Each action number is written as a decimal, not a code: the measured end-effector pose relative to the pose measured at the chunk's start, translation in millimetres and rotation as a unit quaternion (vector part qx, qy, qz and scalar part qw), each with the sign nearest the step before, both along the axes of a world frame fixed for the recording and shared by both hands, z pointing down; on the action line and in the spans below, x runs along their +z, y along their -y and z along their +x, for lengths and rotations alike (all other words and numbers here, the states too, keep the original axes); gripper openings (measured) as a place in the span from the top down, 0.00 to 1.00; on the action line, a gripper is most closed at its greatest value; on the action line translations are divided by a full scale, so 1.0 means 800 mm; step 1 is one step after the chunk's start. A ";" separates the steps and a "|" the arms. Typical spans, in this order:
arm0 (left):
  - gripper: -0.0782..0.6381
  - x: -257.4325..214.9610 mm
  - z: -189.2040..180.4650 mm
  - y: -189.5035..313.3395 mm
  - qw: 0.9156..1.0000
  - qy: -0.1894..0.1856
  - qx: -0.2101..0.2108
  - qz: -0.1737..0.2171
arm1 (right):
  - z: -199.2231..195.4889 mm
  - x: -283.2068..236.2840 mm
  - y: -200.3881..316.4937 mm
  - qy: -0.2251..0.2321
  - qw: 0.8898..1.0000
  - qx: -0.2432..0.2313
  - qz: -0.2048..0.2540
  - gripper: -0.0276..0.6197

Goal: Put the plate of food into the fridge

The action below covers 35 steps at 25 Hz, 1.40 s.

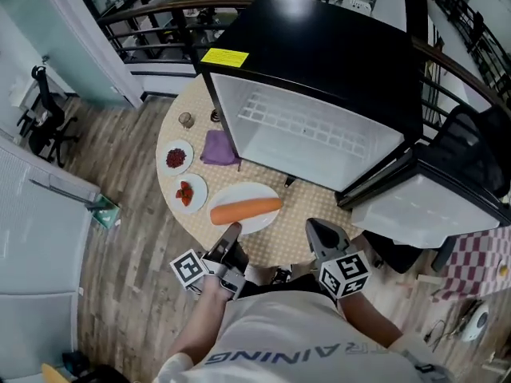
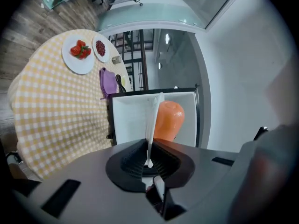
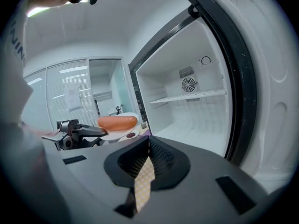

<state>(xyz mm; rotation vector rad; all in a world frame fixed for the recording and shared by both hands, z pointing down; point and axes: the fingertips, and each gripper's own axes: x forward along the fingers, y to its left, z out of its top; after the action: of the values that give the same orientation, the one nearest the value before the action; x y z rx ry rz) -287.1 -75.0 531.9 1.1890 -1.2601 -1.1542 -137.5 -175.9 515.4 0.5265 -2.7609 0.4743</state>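
Head view, round white plate [image 1: 249, 190], smooth orange sausage [image 1: 245, 210], checked tablecloth [image 1: 307, 234]

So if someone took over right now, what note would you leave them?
Left tool: shut on the rim of the plate, with the food on it.
Right tool: shut, empty.
Fridge: on the table, just beyond the plate, door open.
Done: door open, plate gripped.
Left: move the plate into the fridge, set it down, let go, and probably shut the door.
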 end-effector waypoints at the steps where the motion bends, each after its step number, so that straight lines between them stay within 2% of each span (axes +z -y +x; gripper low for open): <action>1: 0.85 0.000 0.001 0.010 1.000 -0.002 0.008 -0.002 | 0.005 -0.001 0.007 0.000 1.000 0.009 0.000 0.92; 5: 0.85 0.009 0.002 0.048 0.998 0.005 0.057 -0.020 | 0.030 0.001 0.030 -0.005 0.998 0.066 0.004 0.92; 9: 0.85 0.015 0.007 0.096 0.994 -0.002 0.105 -0.015 | 0.050 0.005 0.049 -0.012 0.992 0.125 0.003 0.92; 14: 0.85 0.026 0.012 0.134 0.984 -0.002 0.179 -0.019 | 0.056 0.002 0.047 -0.014 0.980 0.201 -0.007 0.92; 17: 0.85 0.033 0.003 0.156 0.979 0.000 0.203 -0.016 | 0.047 0.003 0.041 -0.013 0.972 0.232 -0.018 0.92; 25: 0.85 0.077 0.015 0.228 0.971 0.028 0.236 -0.036 | 0.044 0.009 0.027 -0.028 0.965 0.262 -0.022 0.92; 35: 0.85 0.133 0.040 0.304 0.966 0.044 0.245 -0.074 | 0.053 0.010 0.021 -0.035 0.964 0.262 -0.020 0.92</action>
<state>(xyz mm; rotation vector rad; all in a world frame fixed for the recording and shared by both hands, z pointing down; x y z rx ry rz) -254.8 -318.5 638.4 1.3512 -1.0156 -0.6380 -95.4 -192.5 523.1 1.2463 -2.5154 0.6066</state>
